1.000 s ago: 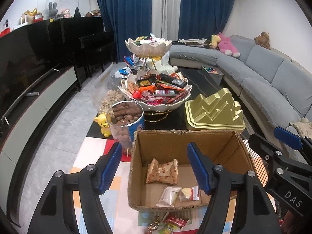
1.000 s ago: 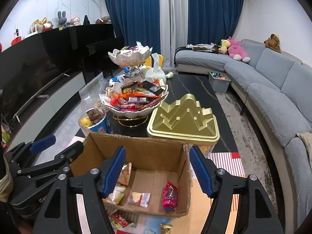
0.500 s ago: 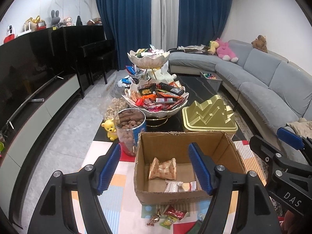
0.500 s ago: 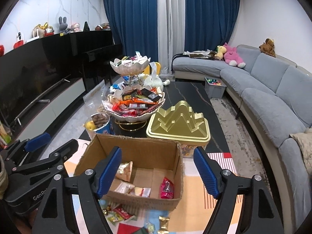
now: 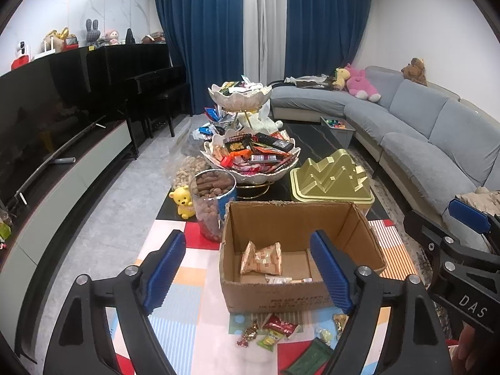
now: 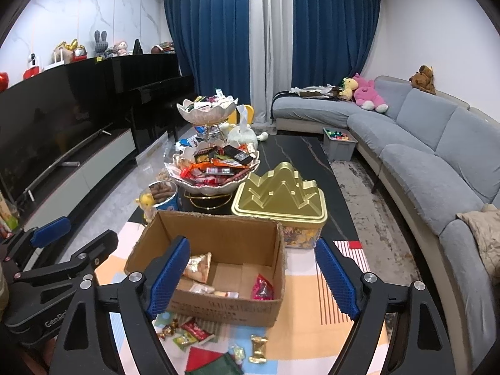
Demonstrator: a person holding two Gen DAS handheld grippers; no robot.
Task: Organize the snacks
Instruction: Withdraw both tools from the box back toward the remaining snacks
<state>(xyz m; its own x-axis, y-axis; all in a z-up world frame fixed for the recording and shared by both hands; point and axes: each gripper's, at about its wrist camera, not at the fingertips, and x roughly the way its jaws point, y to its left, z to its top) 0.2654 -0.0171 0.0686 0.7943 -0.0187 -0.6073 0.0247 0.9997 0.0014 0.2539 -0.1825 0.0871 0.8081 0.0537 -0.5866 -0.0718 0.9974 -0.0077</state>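
Left hand-held gripper (image 5: 247, 268) hovers above the near end of the worktop (image 5: 200, 268); jaws are opening, nothing between the blue pads. Right hand-held gripper (image 6: 253, 273) likewise: jaws opening, empty, aimed down toward the same spot.

Cardboard box (image 5: 281, 293) sits on the colourful patterned cover at the near end of the worktop, top open. Inside: a gold-wrapped snack pack (image 5: 262, 257) leaning at the left, small pale packets (image 5: 278, 279) along the near wall, and a red-pink packet (image 6: 262, 287) at the right, seen in the right wrist view.

Loose wrapped snacks (image 5: 275, 331) lie on the cover just near of the box, outside it; a gold candy (image 6: 257, 348) lies a little further right.

Beyond the box: clear jar of brown snacks (image 5: 212, 203) at far left, gold mountain-shaped tin (image 5: 331, 181) at far right, two-tier snack stand (image 5: 250, 156) behind, heaped with packets.
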